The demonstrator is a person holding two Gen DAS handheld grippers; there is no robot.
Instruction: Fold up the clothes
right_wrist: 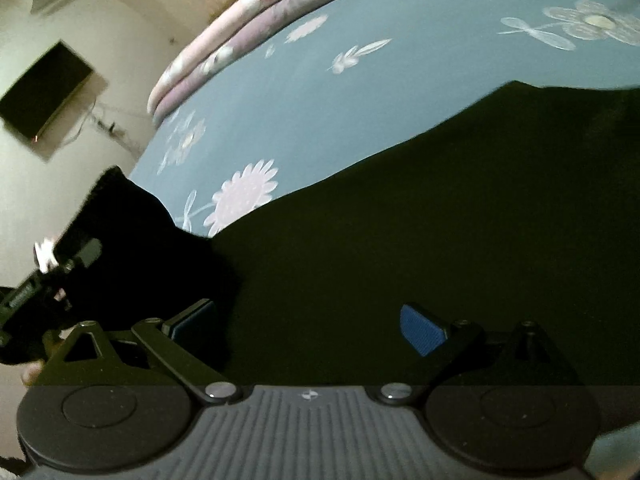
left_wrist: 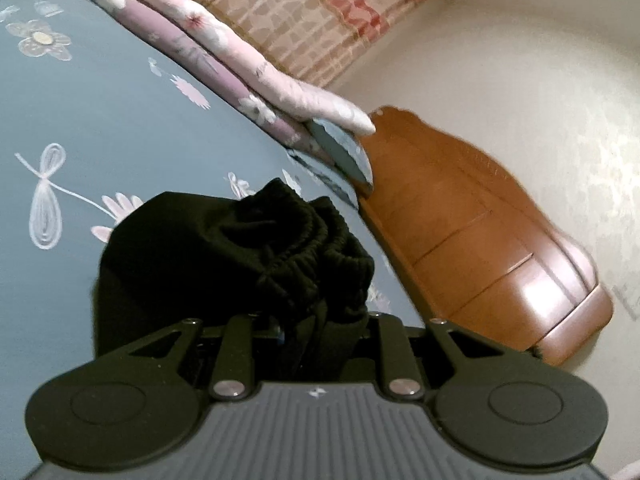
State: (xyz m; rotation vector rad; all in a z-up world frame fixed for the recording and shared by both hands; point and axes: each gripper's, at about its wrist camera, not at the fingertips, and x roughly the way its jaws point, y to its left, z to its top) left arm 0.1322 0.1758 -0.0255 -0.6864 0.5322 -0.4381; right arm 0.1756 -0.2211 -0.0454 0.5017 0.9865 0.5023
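Note:
A black garment (left_wrist: 224, 240) with a ribbed elastic waistband is bunched up in front of my left gripper (left_wrist: 320, 320), which is shut on it; the cloth hides the fingertips. In the right wrist view the same black garment (right_wrist: 400, 220) lies spread across the blue flowered bedsheet (right_wrist: 340, 100). My right gripper (right_wrist: 308, 328) hovers over it, open, blue pads (right_wrist: 422, 330) wide apart with nothing between them. At the left edge of that view the left gripper (right_wrist: 60, 276) holds up one end of the garment.
Along the far edge of the bed lies a folded pink and purple quilt (left_wrist: 224, 48). A wooden bed board (left_wrist: 480, 240) stands at the bed's end against a pale wall. A dark screen (right_wrist: 44, 88) hangs on the wall. A patterned curtain (left_wrist: 320, 12) is behind.

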